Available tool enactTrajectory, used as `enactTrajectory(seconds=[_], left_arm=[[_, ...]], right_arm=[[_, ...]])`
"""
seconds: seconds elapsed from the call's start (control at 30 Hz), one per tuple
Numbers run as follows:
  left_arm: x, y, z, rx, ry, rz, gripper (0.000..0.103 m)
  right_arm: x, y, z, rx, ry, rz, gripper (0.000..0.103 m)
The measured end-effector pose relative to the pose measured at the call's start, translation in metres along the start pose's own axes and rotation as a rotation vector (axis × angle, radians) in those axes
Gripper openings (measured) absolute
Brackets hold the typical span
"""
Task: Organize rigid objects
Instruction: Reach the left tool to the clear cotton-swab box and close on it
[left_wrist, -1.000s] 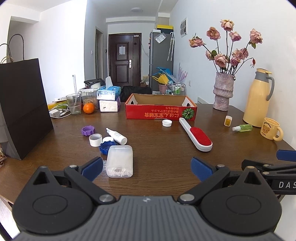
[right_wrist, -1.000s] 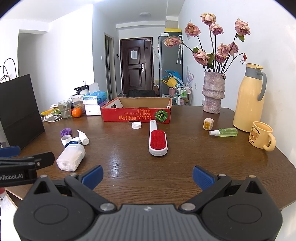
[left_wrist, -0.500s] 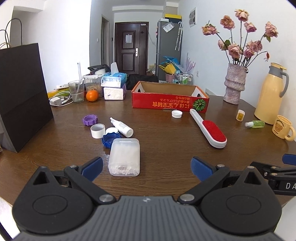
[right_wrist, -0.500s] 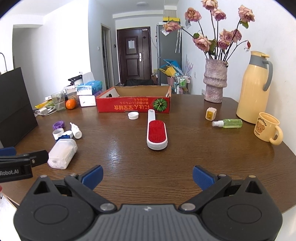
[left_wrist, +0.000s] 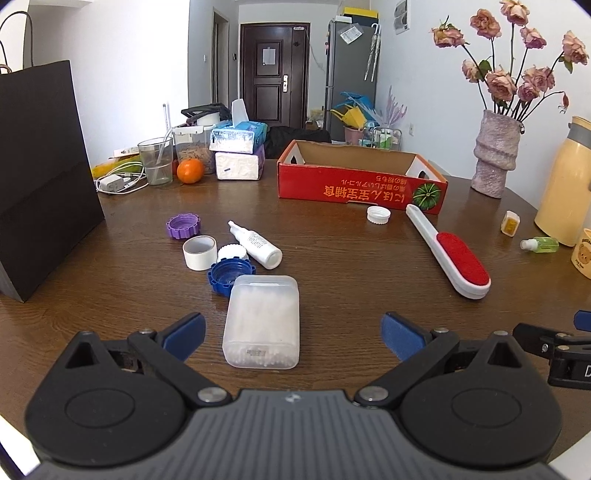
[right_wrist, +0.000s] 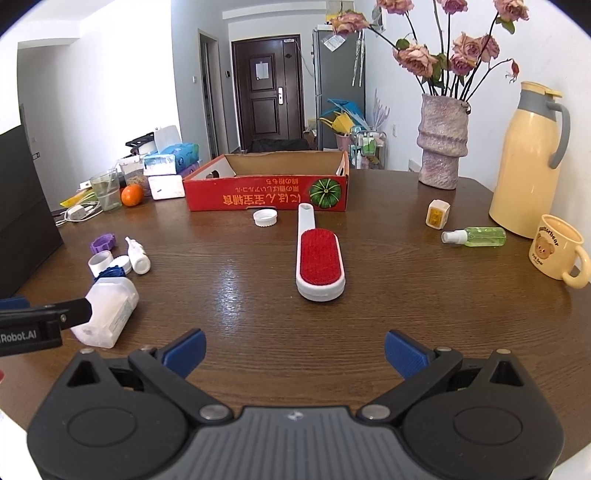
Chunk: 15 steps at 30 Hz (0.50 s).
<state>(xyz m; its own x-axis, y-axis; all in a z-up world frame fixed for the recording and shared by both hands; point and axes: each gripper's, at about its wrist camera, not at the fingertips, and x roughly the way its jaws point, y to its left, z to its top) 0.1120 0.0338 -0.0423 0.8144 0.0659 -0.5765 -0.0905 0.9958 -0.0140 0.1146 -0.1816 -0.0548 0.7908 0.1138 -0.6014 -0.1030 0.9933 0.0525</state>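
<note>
My left gripper (left_wrist: 293, 334) is open, and a clear box of cotton swabs (left_wrist: 263, 320) lies on the table between its blue fingertips, untouched. Just past the box sit a blue cap (left_wrist: 229, 271), a white dropper bottle (left_wrist: 256, 245), a white ring (left_wrist: 199, 252) and a purple cap (left_wrist: 182, 225). A red and white lint brush (right_wrist: 318, 256) lies straight ahead of my open, empty right gripper (right_wrist: 295, 352). An open red cardboard box (right_wrist: 269, 186) stands at the back centre, with a white cap (right_wrist: 265, 216) in front of it.
A black paper bag (left_wrist: 40, 173) stands at the left. At the right are a vase of roses (right_wrist: 442, 142), a yellow thermos (right_wrist: 530, 160), a bear mug (right_wrist: 557, 251), a green spray bottle (right_wrist: 476, 237) and a small yellow box (right_wrist: 437, 217). Tissue packs, a glass and an orange (left_wrist: 190, 171) crowd the back left.
Both grippers have moved forward and lower over the table. The swab box now lies between the left fingertips, and the lint brush is nearer to the right gripper.
</note>
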Motion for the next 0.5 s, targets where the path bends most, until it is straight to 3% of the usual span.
enactTrajectory(seconds=[0.5], left_arm=[[0.059,0.017,0.005,-0.034,0.113,0.044,0.103]], right_arm=[[0.045,0.008,0.014,-0.009,0.053,0.007,0.103]])
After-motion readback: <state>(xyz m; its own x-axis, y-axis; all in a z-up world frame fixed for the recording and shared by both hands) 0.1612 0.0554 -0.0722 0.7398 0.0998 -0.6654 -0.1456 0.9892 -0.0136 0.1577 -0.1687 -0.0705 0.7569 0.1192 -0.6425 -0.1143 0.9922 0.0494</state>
